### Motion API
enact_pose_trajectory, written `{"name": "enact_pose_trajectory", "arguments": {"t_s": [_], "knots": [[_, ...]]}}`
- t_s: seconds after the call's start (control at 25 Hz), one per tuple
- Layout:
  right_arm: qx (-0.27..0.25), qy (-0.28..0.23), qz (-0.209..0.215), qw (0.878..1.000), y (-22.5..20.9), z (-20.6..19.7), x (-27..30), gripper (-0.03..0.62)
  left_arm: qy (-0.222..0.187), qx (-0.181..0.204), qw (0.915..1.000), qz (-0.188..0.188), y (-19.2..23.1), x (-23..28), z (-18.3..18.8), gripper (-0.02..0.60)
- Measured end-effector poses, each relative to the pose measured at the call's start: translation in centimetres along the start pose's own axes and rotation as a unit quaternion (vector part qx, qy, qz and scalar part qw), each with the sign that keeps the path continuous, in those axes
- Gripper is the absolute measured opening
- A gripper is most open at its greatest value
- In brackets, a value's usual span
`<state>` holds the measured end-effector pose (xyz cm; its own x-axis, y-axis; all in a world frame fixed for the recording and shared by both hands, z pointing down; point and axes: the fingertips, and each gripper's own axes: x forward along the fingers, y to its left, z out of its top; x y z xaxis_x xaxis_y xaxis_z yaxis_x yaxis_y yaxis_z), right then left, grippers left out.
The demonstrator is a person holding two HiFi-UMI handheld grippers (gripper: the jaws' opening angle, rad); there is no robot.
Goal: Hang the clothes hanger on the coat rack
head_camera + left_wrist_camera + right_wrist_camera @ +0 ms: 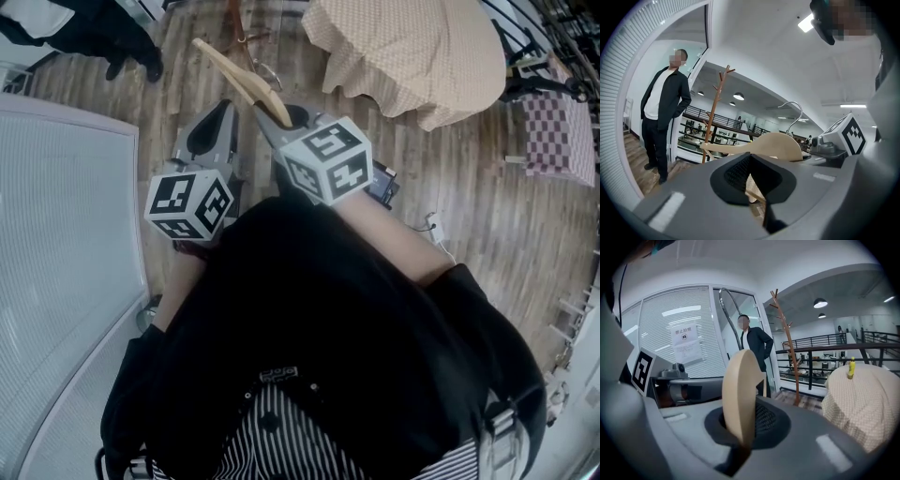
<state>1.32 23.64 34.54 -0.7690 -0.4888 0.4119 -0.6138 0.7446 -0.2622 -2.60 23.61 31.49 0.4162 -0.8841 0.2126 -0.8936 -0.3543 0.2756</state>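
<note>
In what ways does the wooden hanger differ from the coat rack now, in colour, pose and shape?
The hanger is pale; the coat rack is darker, reddish brown. The hanger is clamped in the right gripper; the coat rack stands upright on the floor, apart from it. The hanger is a smooth curve; the coat rack is a thin trunk with short pegs. Both look wooden.

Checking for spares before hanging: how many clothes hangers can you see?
1. The wooden hanger is clamped in the right gripper, short of the coat rack. More could be hidden outside these views.
</note>
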Motion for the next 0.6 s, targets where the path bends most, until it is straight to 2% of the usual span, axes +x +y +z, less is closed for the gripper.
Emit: {"name": "enact_pose_trajectory", "arguments": {"t_s": [0.2,0.36,0.6], "knots": [[-0.002,0.002,0.017,1.000,-1.9,2.6,3.6,0.001,-0.002,0.000,0.9999,0.016,3.2,3.1,2.1,0.002],[-0.007,0.006,0.026,1.000,-5.6,3.8,6.6,0.001,-0.002,-0.004,0.9997,0.022,5.3,7.5,2.1,0.002],[-0.016,0.007,0.050,0.999,-9.7,7.4,11.9,0.001,-0.016,-0.007,0.9986,0.051,9.7,12.4,4.8,0.002]]}}
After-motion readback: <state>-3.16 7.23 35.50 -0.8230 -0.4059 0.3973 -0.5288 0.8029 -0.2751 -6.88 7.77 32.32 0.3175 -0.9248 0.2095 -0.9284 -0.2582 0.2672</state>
